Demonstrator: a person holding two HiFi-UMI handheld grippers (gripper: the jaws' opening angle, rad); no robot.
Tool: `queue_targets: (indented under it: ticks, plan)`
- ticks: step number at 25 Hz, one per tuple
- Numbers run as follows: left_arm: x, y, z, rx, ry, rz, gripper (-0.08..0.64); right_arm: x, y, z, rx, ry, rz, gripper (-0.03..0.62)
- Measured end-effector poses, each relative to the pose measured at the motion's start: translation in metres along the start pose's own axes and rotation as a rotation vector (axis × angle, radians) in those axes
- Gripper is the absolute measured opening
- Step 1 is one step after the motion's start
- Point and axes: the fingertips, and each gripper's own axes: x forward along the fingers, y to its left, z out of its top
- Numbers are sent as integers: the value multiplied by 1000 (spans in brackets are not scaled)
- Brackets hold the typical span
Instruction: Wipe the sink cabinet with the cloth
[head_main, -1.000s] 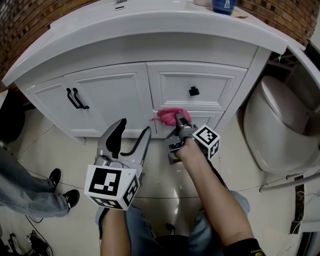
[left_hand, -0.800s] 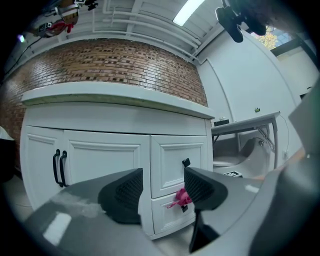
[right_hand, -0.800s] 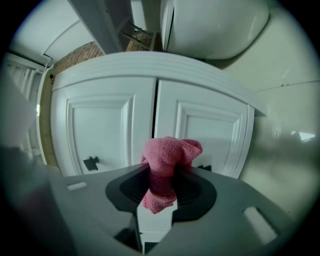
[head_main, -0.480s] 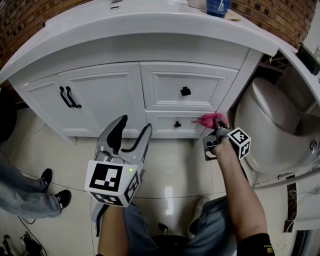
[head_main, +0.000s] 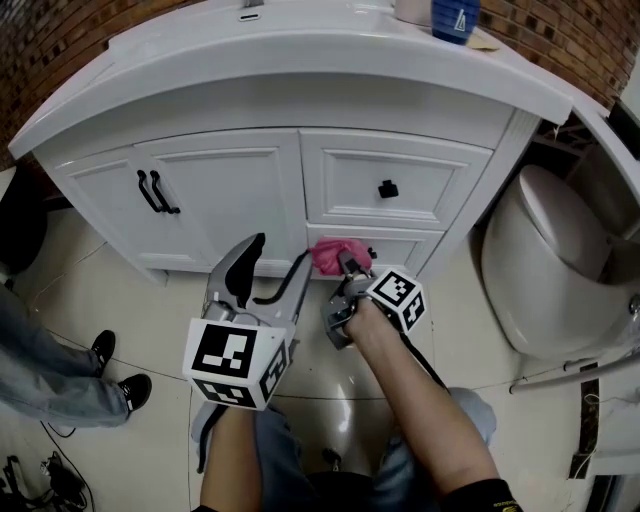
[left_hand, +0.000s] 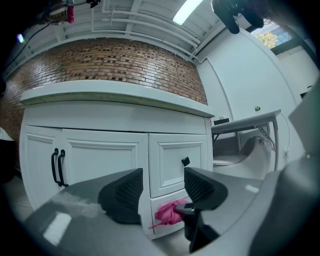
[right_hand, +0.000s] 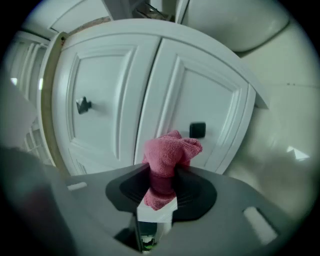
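Observation:
A bunched pink cloth (head_main: 335, 254) is pressed against the lower drawer front of the white sink cabinet (head_main: 230, 190), at the drawer's left end. My right gripper (head_main: 343, 262) is shut on the cloth (right_hand: 170, 152), which sticks out past its jaws just left of the drawer's black knob (right_hand: 197, 129). My left gripper (head_main: 268, 268) hovers open and empty below the cabinet doors, left of the cloth (left_hand: 170, 212). The cabinet (left_hand: 100, 150) fills the left gripper view.
A toilet (head_main: 550, 260) stands right of the cabinet. A blue bottle (head_main: 455, 18) sits on the white countertop (head_main: 300, 60). A person's jeans leg and black shoes (head_main: 115, 370) are at the far left on the tiled floor (head_main: 130, 300). Double-door handles (head_main: 155, 190) are at left.
My right gripper swept the cloth along the lower drawer: it was at the drawer's right end half a second ago and is now back at the left end. The left gripper barely moved.

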Motion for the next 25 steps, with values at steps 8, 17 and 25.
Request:
queue_targets:
  ticks: [8,17,25]
  plan:
    - [-12,23,-1,-11,10,48,261,41,-4,-43,130,9,10,121]
    - [4,5,-4,-6,19,0,261,2,-23,49,203,-57,-46,121]
    - [9,-11,0,-14,3,-34,261,-52,-50,139,174,-215,-141,121]
